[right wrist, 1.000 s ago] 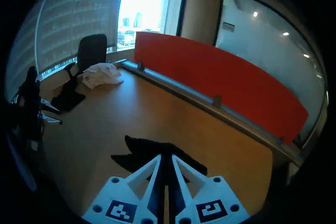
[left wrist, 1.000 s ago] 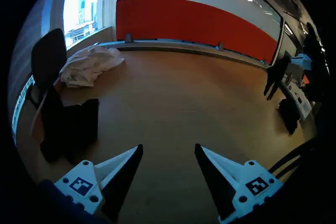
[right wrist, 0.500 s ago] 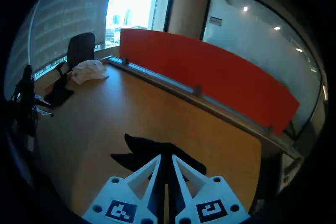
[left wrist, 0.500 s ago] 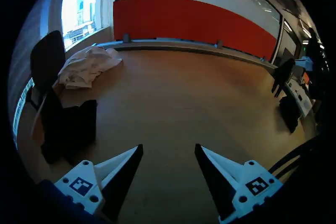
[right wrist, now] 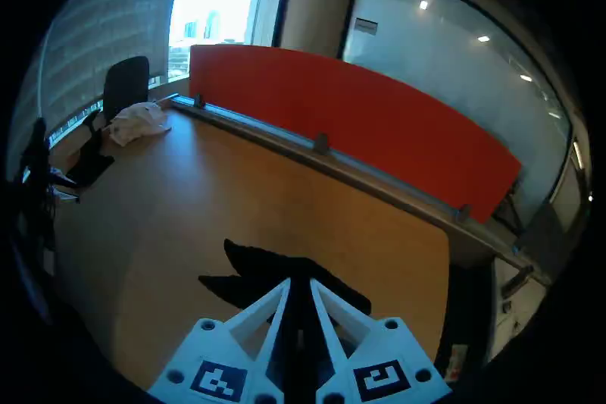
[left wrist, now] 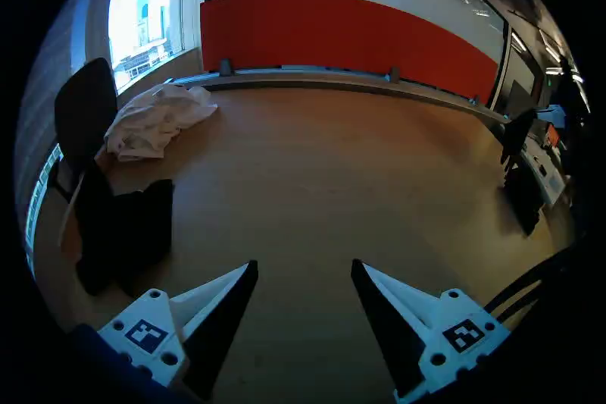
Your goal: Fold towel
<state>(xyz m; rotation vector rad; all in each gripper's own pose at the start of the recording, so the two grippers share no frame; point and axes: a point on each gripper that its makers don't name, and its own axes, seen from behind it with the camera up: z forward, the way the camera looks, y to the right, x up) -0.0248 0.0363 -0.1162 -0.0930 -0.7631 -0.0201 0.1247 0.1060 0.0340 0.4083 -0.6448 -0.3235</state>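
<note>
My right gripper (right wrist: pixel 299 286) is shut on a black towel (right wrist: pixel 257 271), which spreads out beyond the fingertips above the wooden table (right wrist: pixel 227 192). In the left gripper view my left gripper (left wrist: pixel 303 267) stands open and holds nothing, low over the table (left wrist: pixel 326 161). A heap of white towel (left wrist: pixel 155 120) lies at the table's far left corner, also small in the right gripper view as the white heap (right wrist: pixel 136 120). A second black cloth (left wrist: pixel 125 230) lies bunched at the left edge near my left gripper. At the far right a dark cloth (left wrist: pixel 519 135) hangs above the table edge.
A red partition (left wrist: pixel 341 29) runs along the table's back edge, seen too as the red screen (right wrist: pixel 356 120). A black office chair (left wrist: pixel 83 108) stands by the window at the left. Desks and dark objects (left wrist: pixel 526 203) crowd the far right.
The right gripper has moved away from the window with the black towel, so the white heap and the chair look smaller and farther left. The left gripper has barely shifted and stays open.
</note>
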